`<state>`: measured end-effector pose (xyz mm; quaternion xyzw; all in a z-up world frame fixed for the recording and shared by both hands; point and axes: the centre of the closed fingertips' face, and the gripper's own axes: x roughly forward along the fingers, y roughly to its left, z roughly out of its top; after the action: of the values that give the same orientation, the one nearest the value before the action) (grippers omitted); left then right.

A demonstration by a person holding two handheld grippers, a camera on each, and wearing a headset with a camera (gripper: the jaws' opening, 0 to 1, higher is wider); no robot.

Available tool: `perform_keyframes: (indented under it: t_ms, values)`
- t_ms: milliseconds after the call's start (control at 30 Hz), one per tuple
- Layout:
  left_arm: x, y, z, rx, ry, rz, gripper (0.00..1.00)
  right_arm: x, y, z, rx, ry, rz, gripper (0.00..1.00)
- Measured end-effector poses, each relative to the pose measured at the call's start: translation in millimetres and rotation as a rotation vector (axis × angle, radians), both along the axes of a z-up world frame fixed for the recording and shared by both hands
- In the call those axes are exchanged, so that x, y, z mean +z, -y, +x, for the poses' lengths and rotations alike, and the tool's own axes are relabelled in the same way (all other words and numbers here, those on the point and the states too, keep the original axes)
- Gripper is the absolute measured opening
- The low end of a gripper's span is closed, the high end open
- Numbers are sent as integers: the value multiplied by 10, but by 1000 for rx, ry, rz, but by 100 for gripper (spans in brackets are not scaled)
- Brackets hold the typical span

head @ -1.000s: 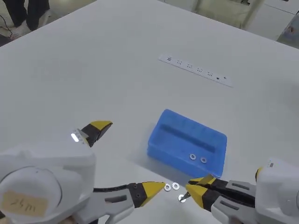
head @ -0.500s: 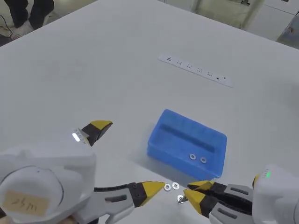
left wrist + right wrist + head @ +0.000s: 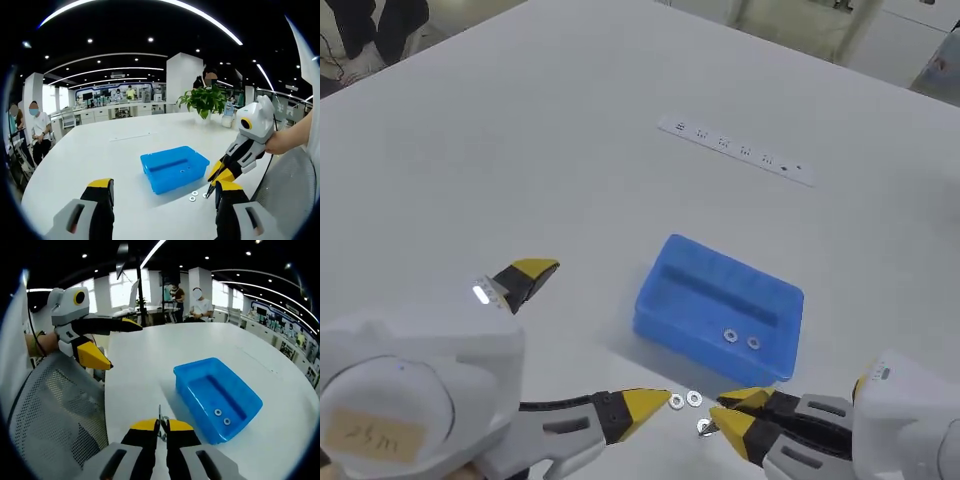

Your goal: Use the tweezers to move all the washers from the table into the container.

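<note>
Right hand-held gripper (image 3: 161, 427), right gripper view: clamped on the tweezers (image 3: 160, 414), two washers (image 3: 222, 416) already inside the blue container (image 3: 212, 387). Left gripper view: left hand-held gripper (image 3: 164, 185) spread wide, holding nothing, loose washers (image 3: 192, 198) on the bench (image 3: 90, 155) just beside the container. Head view: tweezer tips among them; could flick one away with a skewed pinch, or drop it short of the rim.
</note>
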<state>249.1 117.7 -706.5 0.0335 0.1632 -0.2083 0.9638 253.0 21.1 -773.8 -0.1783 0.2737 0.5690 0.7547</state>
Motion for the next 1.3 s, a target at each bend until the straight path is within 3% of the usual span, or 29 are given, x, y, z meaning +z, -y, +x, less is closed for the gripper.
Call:
perform_keyframes:
  t_ms: [267, 733, 1067, 1300]
  values:
    - [0, 4, 0, -2, -1, -2, 85, 44, 25, 30, -17, -8, 2, 2]
    - [-2, 12, 0, -5, -2, -5, 85, 480, -61, 217, -9, 54, 63, 2]
    - [-4, 15, -2, -8, -3, -6, 85, 699, -124, 455, -47, 63, 135, 2]
    - [-6, 3, 1, -3, -3, -7, 85, 695, -183, 648, -59, 78, 133, 2]
